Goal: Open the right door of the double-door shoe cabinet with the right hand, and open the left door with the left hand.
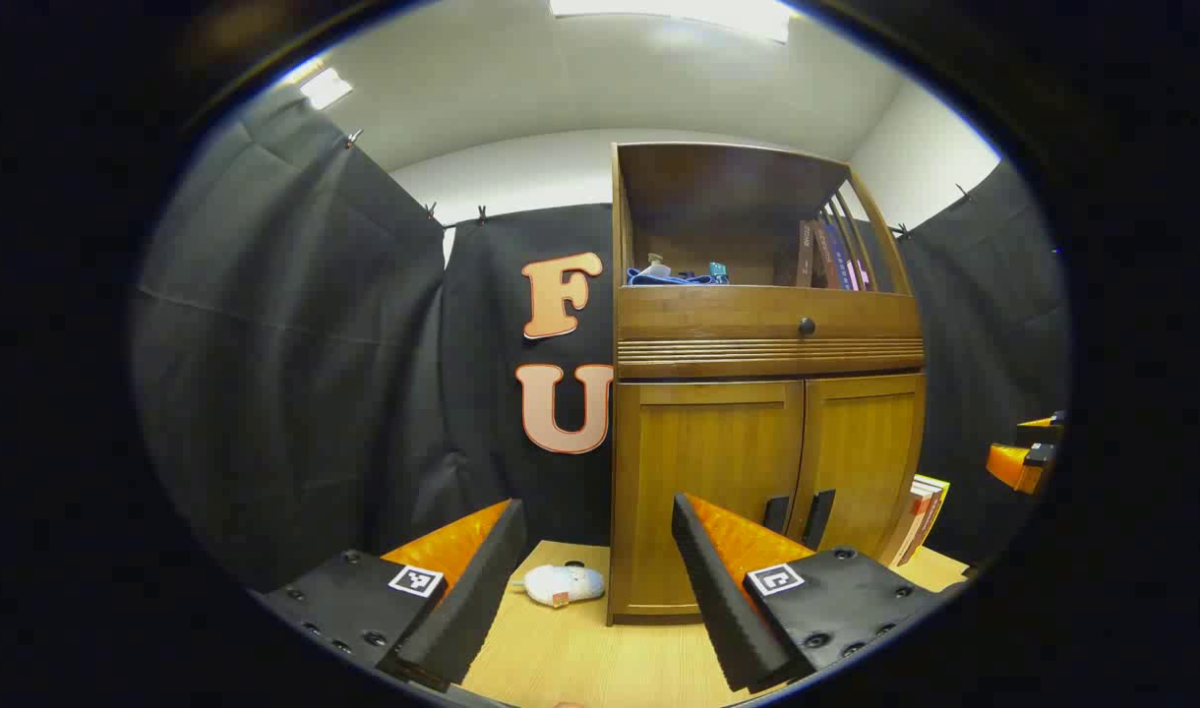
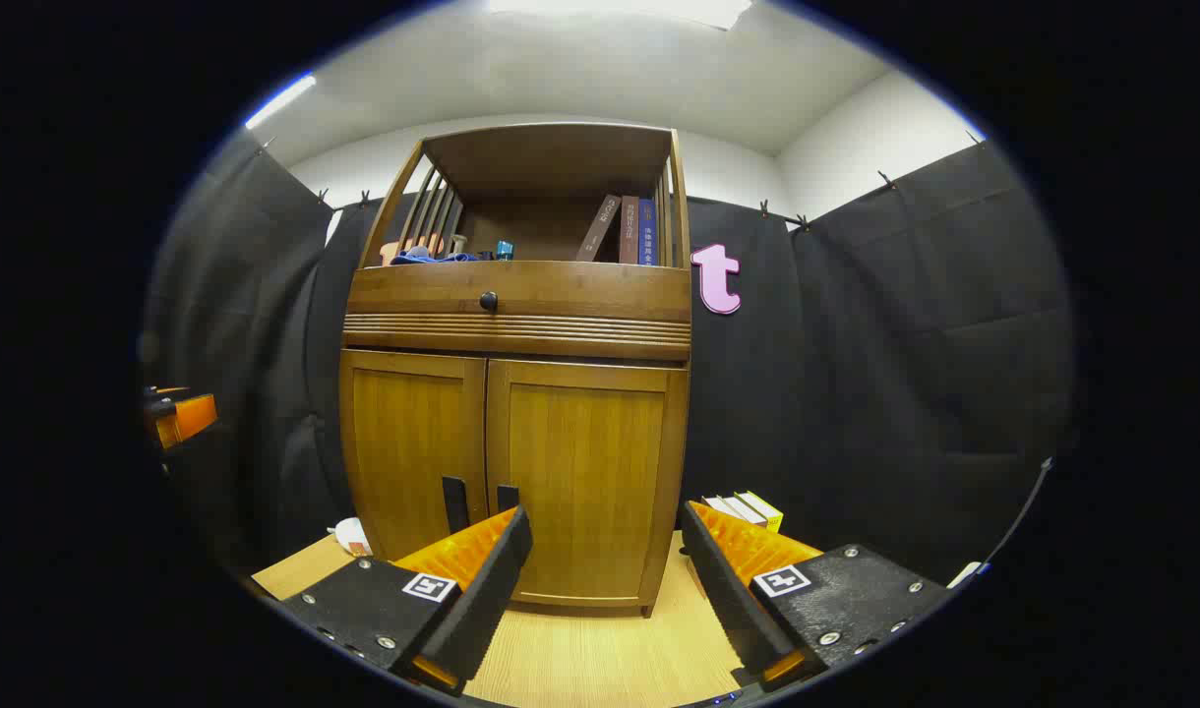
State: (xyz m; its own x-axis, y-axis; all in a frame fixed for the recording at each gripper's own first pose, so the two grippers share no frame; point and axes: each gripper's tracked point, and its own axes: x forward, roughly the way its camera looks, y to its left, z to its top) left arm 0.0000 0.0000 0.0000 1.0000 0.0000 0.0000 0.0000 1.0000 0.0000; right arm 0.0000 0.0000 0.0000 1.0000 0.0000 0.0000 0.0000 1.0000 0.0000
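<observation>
A wooden shoe cabinet (image 1: 765,354) (image 2: 517,324) stands on a light wood table, both lower doors closed. The left door (image 1: 706,492) (image 2: 410,442) and right door (image 1: 861,452) (image 2: 582,472) each carry a dark vertical handle at the centre seam: left handle (image 1: 776,513) (image 2: 453,503), right handle (image 1: 818,518) (image 2: 507,497). My left gripper (image 1: 596,526) is open, held in front of the cabinet's left edge, short of it. My right gripper (image 2: 605,531) is open too, facing the right door at a distance. The right gripper (image 1: 1023,457) shows at the far right of the left gripper view, the left gripper (image 2: 177,413) at the far left of the right gripper view.
A drawer with a round knob (image 1: 807,325) (image 2: 488,301) sits above the doors. The open shelf on top holds books (image 2: 628,229) and small items. A white soft toy (image 1: 564,584) lies left of the cabinet; stacked books (image 1: 922,516) (image 2: 746,509) lean at its right.
</observation>
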